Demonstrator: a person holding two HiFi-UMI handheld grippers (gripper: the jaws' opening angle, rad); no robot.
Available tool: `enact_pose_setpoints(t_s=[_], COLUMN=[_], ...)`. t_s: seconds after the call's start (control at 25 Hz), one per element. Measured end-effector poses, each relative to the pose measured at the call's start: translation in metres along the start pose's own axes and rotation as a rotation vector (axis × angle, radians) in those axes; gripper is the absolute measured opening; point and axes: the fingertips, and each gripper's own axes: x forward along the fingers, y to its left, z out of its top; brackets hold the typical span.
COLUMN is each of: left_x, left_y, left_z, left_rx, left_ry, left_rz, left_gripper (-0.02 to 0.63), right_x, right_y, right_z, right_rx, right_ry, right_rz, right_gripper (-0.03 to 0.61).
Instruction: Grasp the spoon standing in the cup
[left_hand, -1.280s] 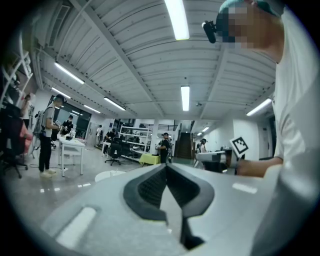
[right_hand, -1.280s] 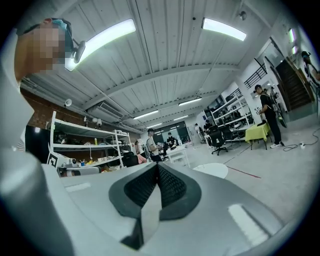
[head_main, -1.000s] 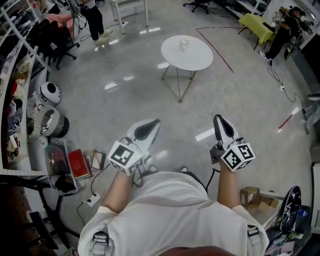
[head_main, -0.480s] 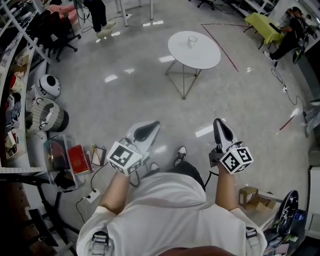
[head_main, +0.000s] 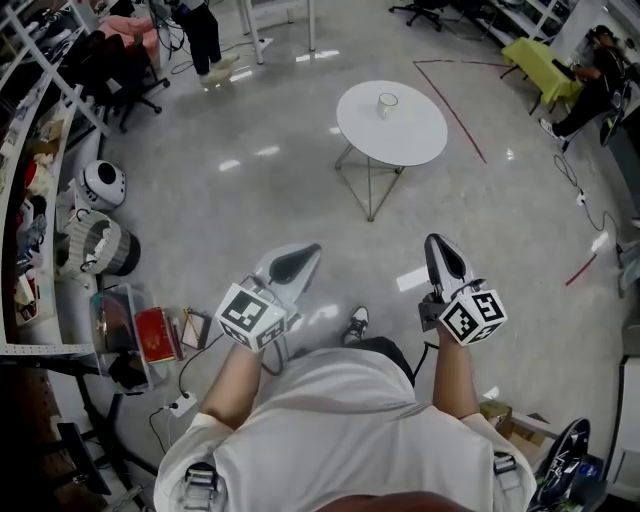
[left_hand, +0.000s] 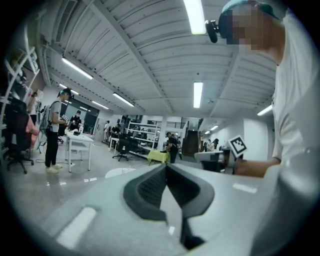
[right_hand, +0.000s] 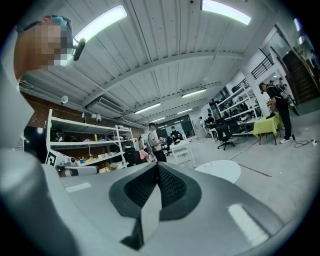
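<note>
A small clear cup (head_main: 387, 103) stands on a round white table (head_main: 405, 135) far ahead in the head view; the spoon in it is too small to make out. The same table (right_hand: 218, 170) shows small in the right gripper view, and as a pale disc (left_hand: 119, 172) in the left gripper view. My left gripper (head_main: 312, 249) is held at waist height, jaws closed together with nothing between them. My right gripper (head_main: 434, 240) is beside it, also shut and empty. Both are well short of the table.
A shelf rack (head_main: 30, 200) runs along the left, with a round bin (head_main: 98, 245), a helmet-like object (head_main: 101, 185) and boxes (head_main: 150, 330) on the floor beside it. People stand at desks at the back (head_main: 200, 35) and far right (head_main: 590, 70). Red tape lines (head_main: 460, 110) mark the floor.
The view has moved forward across the floor: the round table sits slightly nearer and further right. One foot has come into sight below. Both grippers keep the same pose, shut.
</note>
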Motion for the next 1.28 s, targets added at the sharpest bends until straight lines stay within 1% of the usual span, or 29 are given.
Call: enact_pose_setpoints(t_s=[0.12, 0.28, 0.44, 0.68, 0.8, 0.88, 1.0, 1.12, 1.28], left_x=[0.045, 0.096, 0.147, 0.213, 0.242, 0.258, 0.286, 0.316, 0.351], left_y=[0.008, 0.017, 0.019, 0.034, 0.054, 0.070, 0.097, 0.129, 0.177], left_z=[0.009, 0.016, 0.017, 0.011, 0.014, 0.016, 0.019, 0.027, 0.041], left_rx=[0.009, 0.005, -0.001, 0.002, 0.004, 0.001, -0.002, 0.003, 0.000], left_ry=[-0.001, 0.000, -0.001, 0.009, 0.009, 0.010, 0.008, 0.000, 0.006], left_rz=[0.009, 0.024, 0.034, 0.022, 0.010, -0.001, -0.021, -0.053, -0.085], left_gripper=[0.002, 0.002, 0.002, 0.002, 0.002, 0.002, 0.002, 0.002, 0.002], right_x=[0.017, 0.040, 0.053, 0.072, 0.093, 0.111, 0.139, 0.171, 0.221], right_y=[-0.043, -0.090, -0.137, -0.199, -0.227, -0.235, -0.246, -0.266, -0.295], right_z=[0.022, 0.037, 0.044, 0.043, 0.050, 0.059, 0.070, 0.079, 0.095], right_rx=[-0.004, 0.000, 0.015, 0.045, 0.051, 0.047, 0.012, 0.002, 0.022], right_ry=[-0.012, -0.004, 0.021, 0.054, 0.048, 0.024, 0.003, 0.002, 0.015], right_rz=[0.013, 0.041, 0.061, 0.030, 0.011, 0.024, 0.051, 0.021, -0.039], right_gripper=[0.005, 0.005, 0.005, 0.005, 0.005, 0.005, 0.005, 0.005, 0.005])
